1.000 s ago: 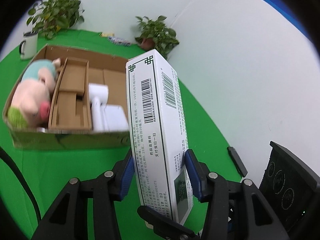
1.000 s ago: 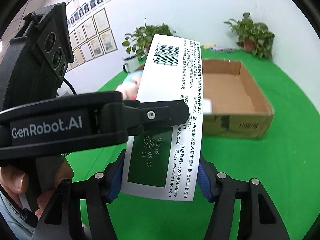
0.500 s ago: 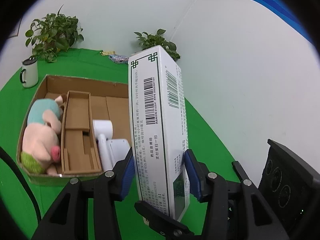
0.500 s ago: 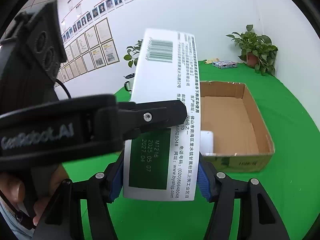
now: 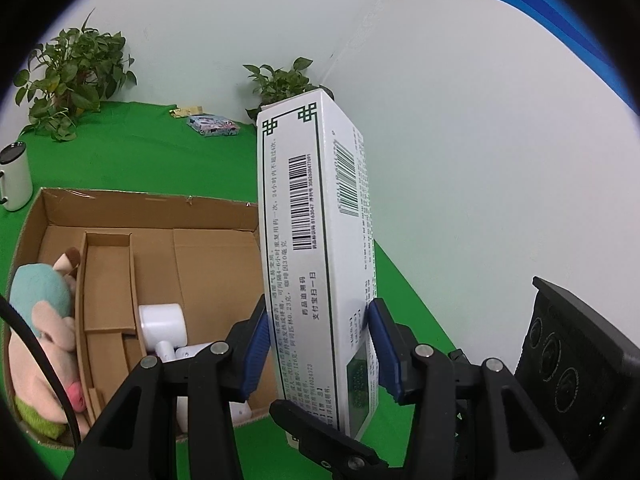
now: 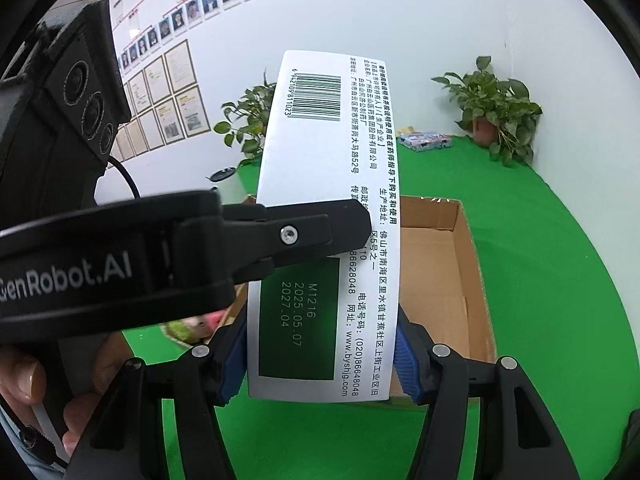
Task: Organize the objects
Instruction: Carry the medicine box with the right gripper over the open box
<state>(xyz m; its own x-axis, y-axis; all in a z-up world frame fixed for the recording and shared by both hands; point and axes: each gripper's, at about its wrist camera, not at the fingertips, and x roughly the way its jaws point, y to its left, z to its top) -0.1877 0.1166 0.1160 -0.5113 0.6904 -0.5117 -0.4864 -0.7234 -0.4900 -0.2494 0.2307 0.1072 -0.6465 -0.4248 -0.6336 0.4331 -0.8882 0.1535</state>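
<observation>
A tall white cardboard medicine box (image 5: 316,248) with green border lines, barcodes and black printed text is held up in the air above a green-covered worktop (image 5: 132,152), gripped near its lower end by both grippers at once. The left gripper (image 5: 316,344) has its blue-padded jaws clamped on the box's two broad sides, and the right gripper (image 6: 320,360) has its jaws clamped across the narrow edges of the same box, whose face there shows a dark green panel with a printed date. In the right wrist view the black body of the left gripper crosses in front of the box, and a hand (image 6: 24,384) grips its handle at the lower left. Behind and below the box sits an open, shallow brown cardboard tray (image 5: 152,208). Inside it, at the left, lies a pink and blue plush pig toy (image 5: 36,320), next to a brown cardboard divider insert (image 5: 106,280), with a white plastic hair dryer (image 5: 164,324) just beside the insert. Farther back on the worktop are a white mug (image 5: 14,176) at the left edge, two potted green plants (image 5: 76,68) against the white wall, and a small flat colourful packet (image 5: 214,125) between them.
</observation>
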